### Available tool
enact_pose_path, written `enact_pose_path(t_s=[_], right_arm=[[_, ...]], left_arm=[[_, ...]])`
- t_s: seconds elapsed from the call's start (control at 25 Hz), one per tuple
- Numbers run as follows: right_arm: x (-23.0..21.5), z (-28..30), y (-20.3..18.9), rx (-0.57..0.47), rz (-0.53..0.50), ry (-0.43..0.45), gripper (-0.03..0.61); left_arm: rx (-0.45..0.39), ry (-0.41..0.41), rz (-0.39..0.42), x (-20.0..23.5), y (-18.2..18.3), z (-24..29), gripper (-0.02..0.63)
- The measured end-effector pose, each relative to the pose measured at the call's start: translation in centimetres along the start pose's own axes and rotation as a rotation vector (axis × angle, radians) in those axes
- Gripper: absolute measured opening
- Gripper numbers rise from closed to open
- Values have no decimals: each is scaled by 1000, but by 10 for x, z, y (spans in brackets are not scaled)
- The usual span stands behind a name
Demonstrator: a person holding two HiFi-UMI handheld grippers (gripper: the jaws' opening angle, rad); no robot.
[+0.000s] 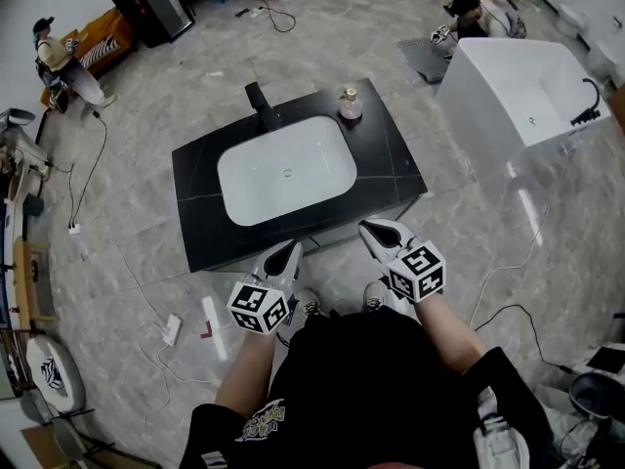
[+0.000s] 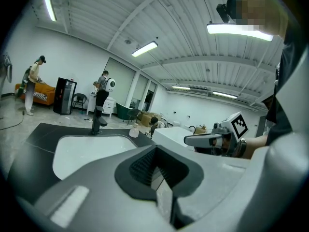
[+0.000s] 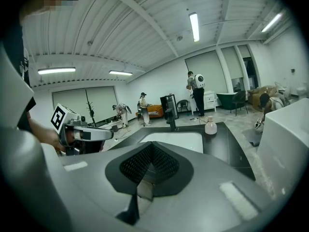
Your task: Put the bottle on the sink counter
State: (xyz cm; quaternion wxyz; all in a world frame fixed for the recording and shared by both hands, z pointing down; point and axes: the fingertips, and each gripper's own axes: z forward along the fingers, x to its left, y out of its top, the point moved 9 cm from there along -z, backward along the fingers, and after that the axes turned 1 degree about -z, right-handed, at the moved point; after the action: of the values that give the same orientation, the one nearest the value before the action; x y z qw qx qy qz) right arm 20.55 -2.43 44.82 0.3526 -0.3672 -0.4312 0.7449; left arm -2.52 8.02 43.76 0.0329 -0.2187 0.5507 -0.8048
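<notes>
1. In the head view, we look down on the black sink counter [image 1: 393, 169] with its white basin [image 1: 286, 170] set in the middle. The black faucet [image 1: 262, 106] stands at the far edge of the basin. The bottle [image 1: 350, 104] stands upright on the counter's far right part, just right of the faucet and apart from it. The left gripper [image 1: 282, 255] and the right gripper [image 1: 377, 231] hover at the near edge of the counter, well apart from the bottle and from each other. A white bathtub [image 1: 527, 86] stands to the right of the counter.

2. In the left gripper view, we see the jaws pressed together with nothing between them [image 2: 155, 175]. Beyond them lie the basin [image 2: 82, 151] and the faucet [image 2: 98, 120], with the bottle [image 2: 134, 131] small on the far counter. The right gripper [image 2: 207, 140] shows at the right.

3. In the right gripper view, we find its jaws likewise closed on each other and empty [image 3: 145, 178]. The bottle [image 3: 210, 126] stands on the counter [image 3: 227, 146] right of the faucet [image 3: 171, 117], far from the jaws. The left gripper [image 3: 91, 134] shows at the left, and the bathtub [image 3: 289, 129] at the right.
</notes>
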Motion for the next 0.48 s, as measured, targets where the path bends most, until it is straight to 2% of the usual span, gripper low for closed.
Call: enact_pose_path(t_s=[0.48], right_arm=[[-33,-14,-12,54,-37,108,26]], left_arm=[[-20,91,-49,-37,-21,18,2]])
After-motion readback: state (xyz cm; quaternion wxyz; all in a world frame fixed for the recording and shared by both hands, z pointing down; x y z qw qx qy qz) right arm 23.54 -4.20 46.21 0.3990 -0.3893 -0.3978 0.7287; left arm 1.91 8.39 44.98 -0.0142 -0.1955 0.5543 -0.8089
